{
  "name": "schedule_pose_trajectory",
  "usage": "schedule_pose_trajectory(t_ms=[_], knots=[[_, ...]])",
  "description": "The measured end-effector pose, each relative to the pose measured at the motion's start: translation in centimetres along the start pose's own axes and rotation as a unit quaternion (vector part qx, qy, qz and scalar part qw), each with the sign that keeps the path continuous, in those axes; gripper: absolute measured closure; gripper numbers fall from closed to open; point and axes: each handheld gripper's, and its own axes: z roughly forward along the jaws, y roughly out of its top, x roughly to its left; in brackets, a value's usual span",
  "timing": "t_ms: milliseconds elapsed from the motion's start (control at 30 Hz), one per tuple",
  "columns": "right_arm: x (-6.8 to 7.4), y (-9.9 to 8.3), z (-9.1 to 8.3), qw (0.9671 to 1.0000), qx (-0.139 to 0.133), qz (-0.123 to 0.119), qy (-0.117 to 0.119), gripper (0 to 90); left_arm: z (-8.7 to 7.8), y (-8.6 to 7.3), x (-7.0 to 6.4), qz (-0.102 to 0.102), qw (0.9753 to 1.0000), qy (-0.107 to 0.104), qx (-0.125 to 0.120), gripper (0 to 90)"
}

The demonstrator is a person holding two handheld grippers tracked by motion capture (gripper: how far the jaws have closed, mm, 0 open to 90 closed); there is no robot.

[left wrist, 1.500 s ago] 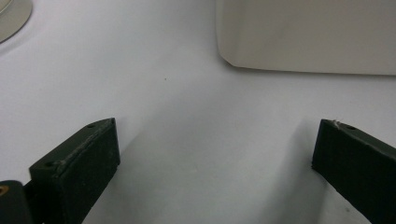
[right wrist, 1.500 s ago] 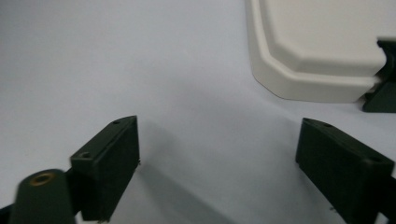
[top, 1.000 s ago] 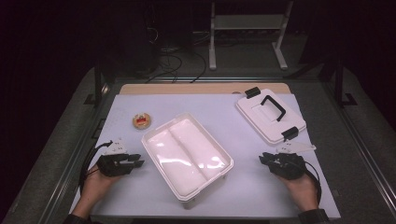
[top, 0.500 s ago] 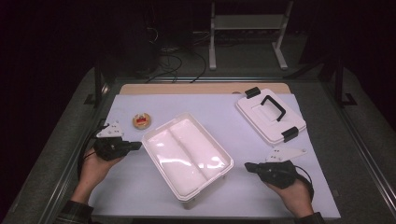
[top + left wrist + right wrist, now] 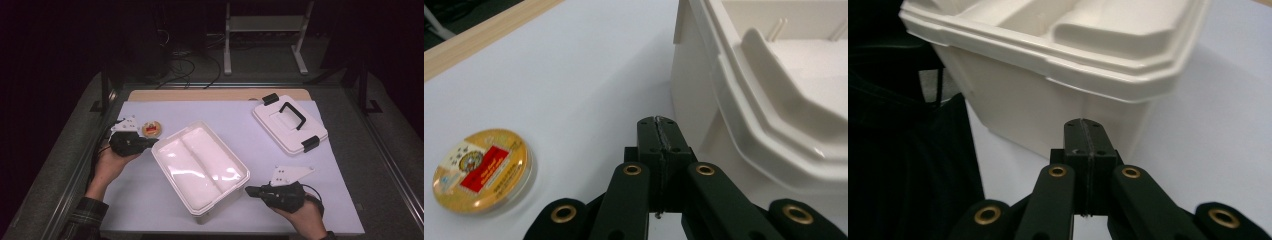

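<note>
A white open container (image 5: 200, 165) with two compartments sits in the middle of the white mat. My left gripper (image 5: 150, 142) is shut and empty, its tips just off the container's far left corner (image 5: 704, 95). A round gold tin (image 5: 151, 129) with a red label lies just beyond it, seen low on the left as the gold tin (image 5: 479, 170) in the left gripper view. My right gripper (image 5: 248, 190) is shut and empty, tips close to the container's near right corner (image 5: 1108, 100).
The container's white lid (image 5: 290, 122) with a black handle and black clips lies at the back right of the mat. A wooden strip (image 5: 200, 95) runs along the far edge. Dark metal rails (image 5: 380, 145) border both sides of the table.
My left gripper moved forward and right toward the container's far left corner, beside the tin. My right gripper drew back toward the near edge and slid left to the container's near corner.
</note>
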Motion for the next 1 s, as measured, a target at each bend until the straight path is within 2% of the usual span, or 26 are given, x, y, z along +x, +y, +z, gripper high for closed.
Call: schedule_pose_trajectory(t_ms=[300, 467, 700, 800, 1000], knots=[[0.9, 0.6, 1.2, 0.9998, -0.006, -0.009, 0.018, 89.9, 1.5, 0.5, 0.3, 0.005, 0.9996, -0.028, -0.009, 89.9], [0.8, 0.7, 1.6, 0.9999, -0.001, -0.010, 0.013, 89.9, 1.7, 0.5, 0.1, 0.005, 0.9988, -0.047, -0.014, 89.9], [0.7, 0.7, 1.6, 0.9999, -0.001, -0.011, 0.008, 89.9, 1.5, 0.4, 0.2, 0.004, 0.9980, -0.061, -0.016, 89.9], [0.7, 0.7, 1.6, 0.9999, 0.000, -0.012, 0.005, 89.9, 1.4, 0.4, 0.0, 0.009, 0.9978, -0.064, -0.016, 89.9], [0.0, 0.4, 0.9, 1.0000, 0.001, -0.002, -0.007, 89.9, 1.3, 0.5, -0.8, 0.018, 0.9961, -0.085, -0.010, 89.9]])
